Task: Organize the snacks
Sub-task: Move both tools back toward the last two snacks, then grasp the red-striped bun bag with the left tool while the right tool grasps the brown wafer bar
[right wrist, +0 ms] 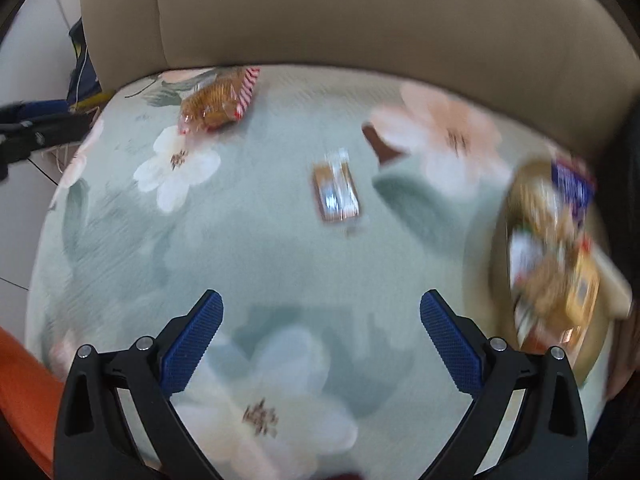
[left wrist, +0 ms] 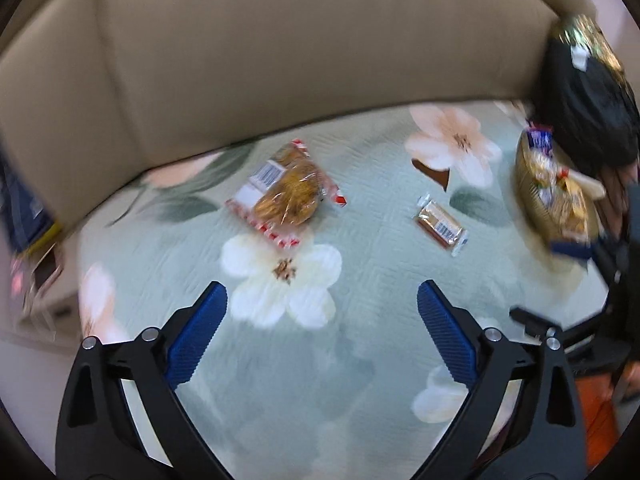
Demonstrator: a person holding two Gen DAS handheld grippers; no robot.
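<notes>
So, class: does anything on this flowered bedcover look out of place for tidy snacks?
Yes. Two snacks lie loose, apart from the filled basket: a red-striped pastry packet near the headboard and a small brown bar mid-cover, both askew. Nothing looks spilled or torn.

Beige padded headboard (left wrist: pixel 280 60), panelled, curving behind; pale green quilted bedspread (left wrist: pixel 360 280) printed with white and pink flowers; white wall and tiled floor (right wrist: pixel 24 200) at left.
</notes>
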